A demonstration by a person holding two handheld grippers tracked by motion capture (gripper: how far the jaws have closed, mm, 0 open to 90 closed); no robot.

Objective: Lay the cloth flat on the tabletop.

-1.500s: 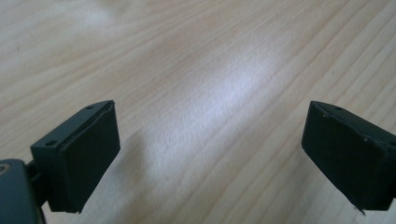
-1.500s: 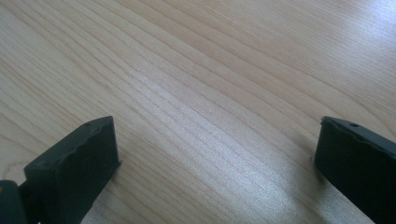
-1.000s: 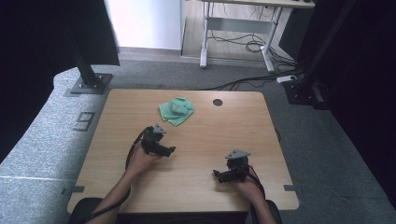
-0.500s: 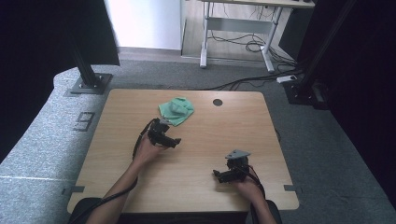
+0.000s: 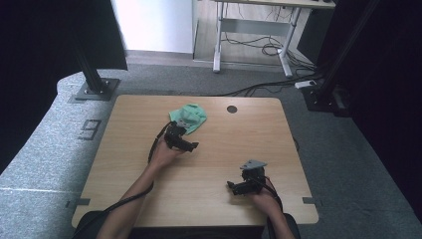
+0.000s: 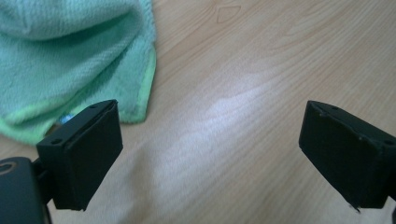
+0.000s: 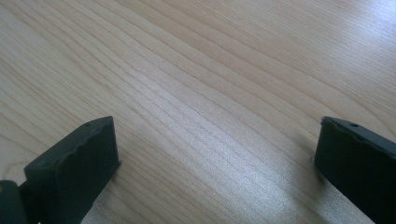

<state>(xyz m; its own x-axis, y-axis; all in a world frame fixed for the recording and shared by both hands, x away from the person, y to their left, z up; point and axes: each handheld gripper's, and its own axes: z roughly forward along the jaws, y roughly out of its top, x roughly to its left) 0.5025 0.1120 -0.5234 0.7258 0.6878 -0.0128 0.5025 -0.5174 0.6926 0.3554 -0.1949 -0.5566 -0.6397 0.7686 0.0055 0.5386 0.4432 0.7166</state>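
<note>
A crumpled green cloth [image 5: 193, 117] lies on the far middle of the wooden table [image 5: 124, 159]. My left gripper [image 5: 188, 145] hovers just in front of the cloth, at its near edge. In the left gripper view the cloth [image 6: 70, 51] fills the upper left, its hem close to the left jaw, while the left gripper [image 6: 210, 140] stands open over bare wood. My right gripper [image 5: 234, 187] rests near the table's front right. In the right gripper view the right gripper [image 7: 215, 158] is open with nothing but wood between its jaws.
A dark round cable hole [image 5: 232, 109] sits in the table near its far edge. Grey carpet surrounds the table, with black stand bases [image 5: 93, 89] at the far left and another [image 5: 323, 97] at the far right. Cables [image 5: 259, 47] lie under a desk beyond.
My left gripper has moved forward across the table to the near edge of the green cloth. The right gripper has stayed where it was.
</note>
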